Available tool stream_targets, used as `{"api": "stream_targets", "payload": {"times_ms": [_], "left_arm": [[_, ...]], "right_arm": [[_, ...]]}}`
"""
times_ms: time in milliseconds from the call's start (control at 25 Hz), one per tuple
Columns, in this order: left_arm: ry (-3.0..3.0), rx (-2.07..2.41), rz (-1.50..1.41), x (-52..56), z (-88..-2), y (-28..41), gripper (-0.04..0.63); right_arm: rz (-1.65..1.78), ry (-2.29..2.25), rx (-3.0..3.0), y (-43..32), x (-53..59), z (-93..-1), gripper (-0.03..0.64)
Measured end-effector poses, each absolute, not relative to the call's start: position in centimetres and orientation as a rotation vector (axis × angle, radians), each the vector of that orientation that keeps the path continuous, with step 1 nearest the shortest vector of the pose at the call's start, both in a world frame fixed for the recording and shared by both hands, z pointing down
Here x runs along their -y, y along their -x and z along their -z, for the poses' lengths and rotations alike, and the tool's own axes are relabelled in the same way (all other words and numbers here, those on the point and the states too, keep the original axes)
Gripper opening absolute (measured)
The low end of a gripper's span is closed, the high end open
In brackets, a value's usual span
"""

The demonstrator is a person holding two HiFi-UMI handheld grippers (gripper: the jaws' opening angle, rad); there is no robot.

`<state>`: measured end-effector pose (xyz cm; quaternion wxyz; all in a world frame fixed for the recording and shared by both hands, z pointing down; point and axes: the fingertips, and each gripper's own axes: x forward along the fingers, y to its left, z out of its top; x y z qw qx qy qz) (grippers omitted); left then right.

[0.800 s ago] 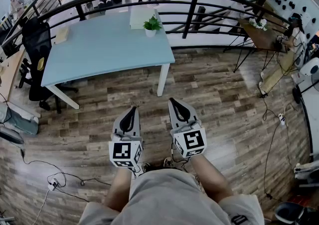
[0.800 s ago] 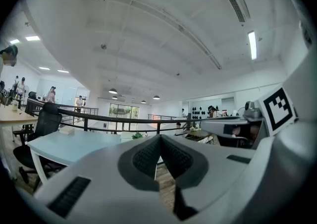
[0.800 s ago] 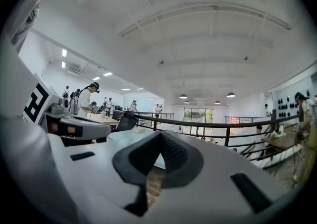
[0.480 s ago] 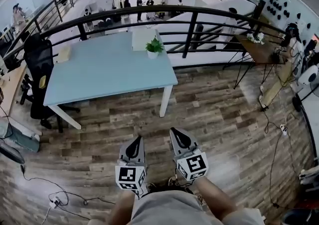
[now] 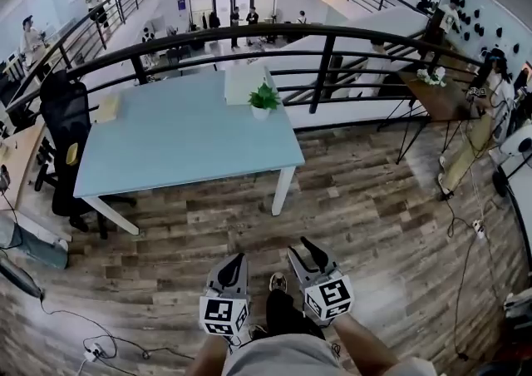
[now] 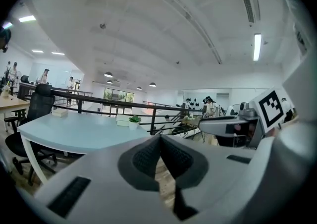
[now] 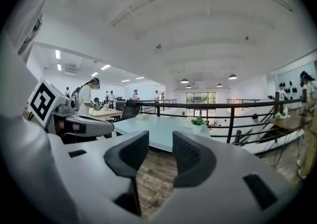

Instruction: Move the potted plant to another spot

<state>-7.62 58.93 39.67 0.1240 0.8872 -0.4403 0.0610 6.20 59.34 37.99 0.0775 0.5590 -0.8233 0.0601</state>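
Step in hand, as we judge it: the approach. Both grippers hang over the floor (image 5: 374, 200), well apart from the table (image 5: 183, 141).

The plant (image 5: 264, 96) stands upright at the table's far right corner, just in front of a white box (image 5: 243, 83) and near the rail (image 5: 319, 75).

Left gripper (image 5: 236, 263): jaws together at the tips, nothing between. Right gripper (image 5: 311, 249): jaws a narrow gap apart, nothing between.

To do this well, we walk to the table's right end and open one gripper wide before reaching. We come in level at the pot (image 5: 261, 113), not the leaves, and keep clear of the box and rail.

Containers: the white pot holds a small green plant; the soil is too small to see. We cannot tell what the box holds.
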Motion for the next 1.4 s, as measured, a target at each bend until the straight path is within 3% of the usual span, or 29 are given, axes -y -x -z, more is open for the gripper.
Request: {"api": "stream_targets", "payload": {"times_ms": [360, 1040, 1400], "left_arm": [[-2.525, 1.356, -0.218, -47.8, -40.1, 5.3, 0.011], [-2.464, 1.285, -0.327, -34.5, -44.4, -3.7, 0.011], [-2.487, 1.2, -0.302, -26.2, -45.4, -3.9, 0.011]], "right_arm": [[-0.215, -1.61, 2.556, -9.0, -47.6, -38.6, 0.208], [-0.327, -1.631, 2.524, -18.0, -34.4, -42.6, 0.245], [-0.347, -1.64, 2.446, -16.8, -27.6, -44.4, 0.254]]}}
